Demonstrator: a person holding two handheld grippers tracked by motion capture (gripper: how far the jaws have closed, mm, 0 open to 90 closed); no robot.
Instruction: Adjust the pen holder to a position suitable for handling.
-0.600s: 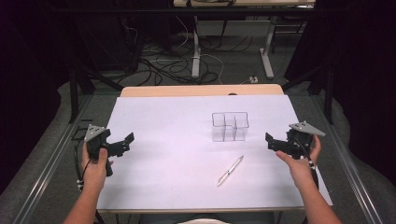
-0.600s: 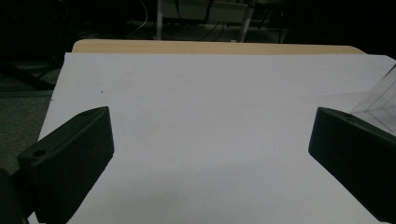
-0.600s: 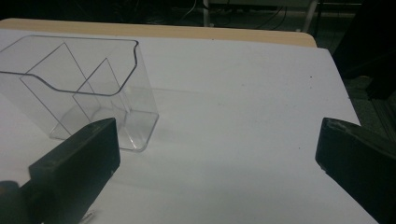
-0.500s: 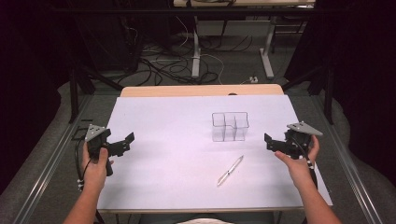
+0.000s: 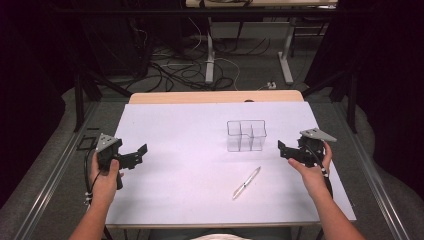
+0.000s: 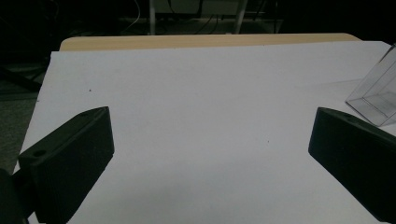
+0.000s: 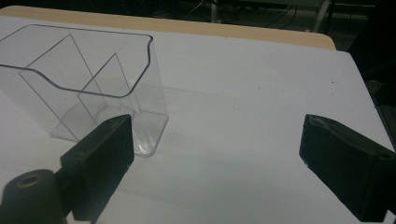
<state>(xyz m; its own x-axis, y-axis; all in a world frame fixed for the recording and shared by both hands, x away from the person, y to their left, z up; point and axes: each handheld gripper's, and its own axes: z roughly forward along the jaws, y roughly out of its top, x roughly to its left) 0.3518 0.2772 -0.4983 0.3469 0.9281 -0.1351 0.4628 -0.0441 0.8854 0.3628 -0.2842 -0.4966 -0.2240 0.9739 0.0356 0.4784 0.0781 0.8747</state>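
A person's left hand [image 5: 106, 181] holds the left gripper [image 5: 134, 155] over the left side of the white table [image 5: 190, 145], its jaws spread wide with nothing between them. Near the middle, toward the right, stands a clear plastic divided organizer [image 5: 246, 135]; a pen [image 5: 246, 182] lies flat on the table nearer the person, apart from it. At right, the right gripper [image 5: 283, 149], held in the right hand [image 5: 314, 172], sits just beside the organizer, jaws likewise wide apart and holding nothing.
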